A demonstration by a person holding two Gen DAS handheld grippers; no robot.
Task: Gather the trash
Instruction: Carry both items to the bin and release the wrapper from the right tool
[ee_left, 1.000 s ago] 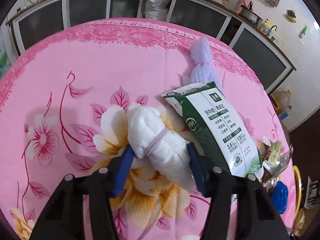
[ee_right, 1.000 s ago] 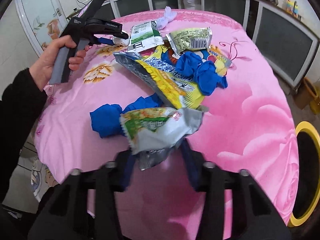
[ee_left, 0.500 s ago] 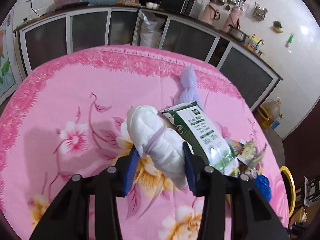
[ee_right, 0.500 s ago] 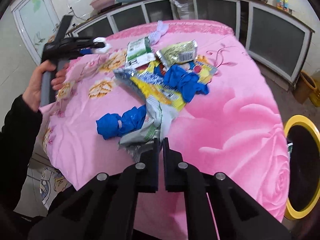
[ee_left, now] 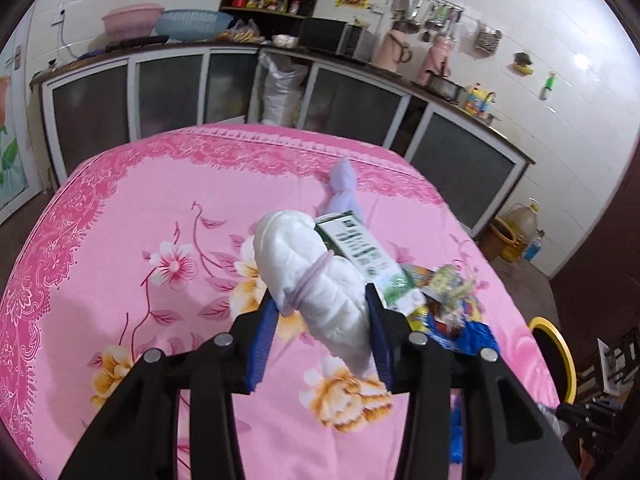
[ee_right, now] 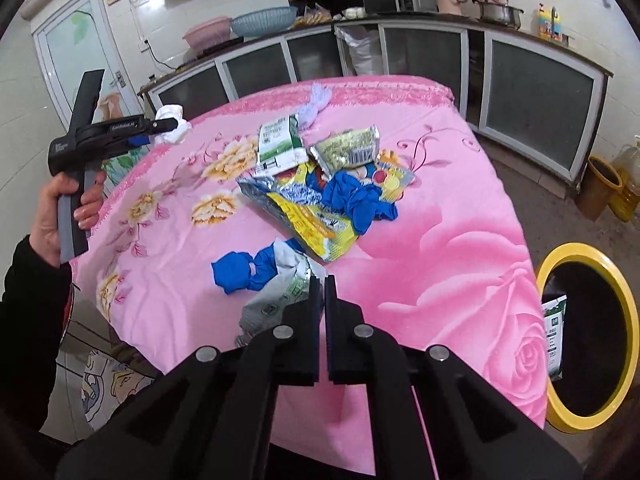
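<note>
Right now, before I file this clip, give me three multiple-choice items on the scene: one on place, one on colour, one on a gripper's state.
1. Where is the bin?
A. on the table
B. off the table's right edge
C. on the counter

2. What colour is the bin's rim?
A. yellow
B. green
C. white

3. What does the left gripper hold?
A. nothing
B. a blue glove
C. a white tied bundle

Answers: B, the right wrist view shows it beside the pink table; A, the ring is yellow; C, both pads press the bundle.
</note>
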